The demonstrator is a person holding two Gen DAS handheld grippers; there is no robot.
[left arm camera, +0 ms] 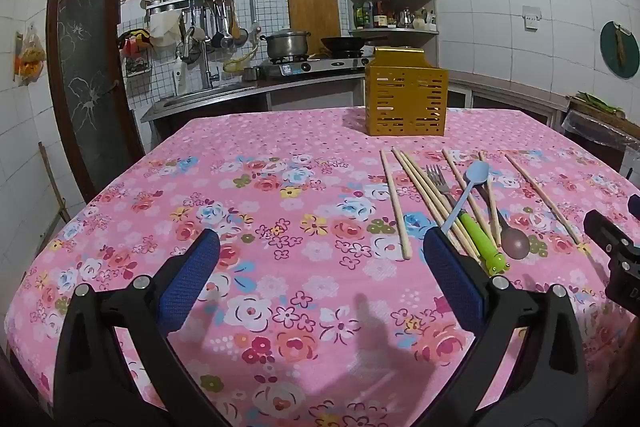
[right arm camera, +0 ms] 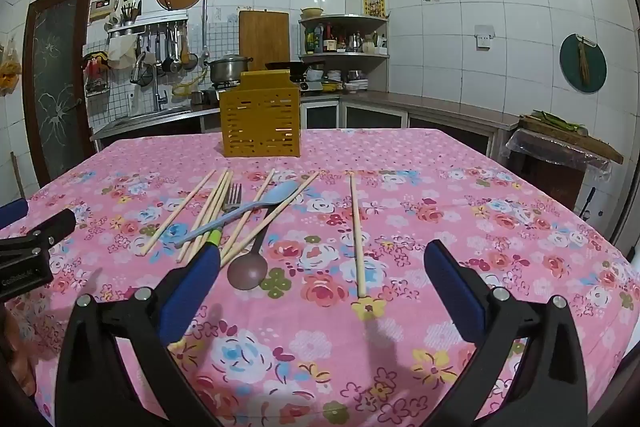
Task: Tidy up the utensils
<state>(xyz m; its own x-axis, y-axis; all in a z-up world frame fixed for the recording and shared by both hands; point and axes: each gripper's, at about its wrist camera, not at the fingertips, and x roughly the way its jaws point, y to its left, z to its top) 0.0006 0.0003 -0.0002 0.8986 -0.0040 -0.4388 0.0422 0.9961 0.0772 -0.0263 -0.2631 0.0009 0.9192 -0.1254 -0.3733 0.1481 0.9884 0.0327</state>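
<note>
Utensils (right arm camera: 240,219) lie mid-table, handles toward the near edge, holder (right arm camera: 260,123) beyond; 1 lone chopstick (right arm camera: 357,235) runs straight between the right gripper (right arm camera: 322,287) jaws, both grippers (left arm camera: 320,275) wide open, empty

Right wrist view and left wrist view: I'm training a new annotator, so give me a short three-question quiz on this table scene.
1. True or false: the yellow slotted holder already has utensils standing in it.
2. Which utensil lies apart from the pile, alone on its right in the right wrist view? A) fork B) single chopstick C) blue spoon
3. Fill in: both the left claw and the right claw are ____ and hold nothing.

Key: 1 false, none show above its rim; 2 B; 3 open.
</note>
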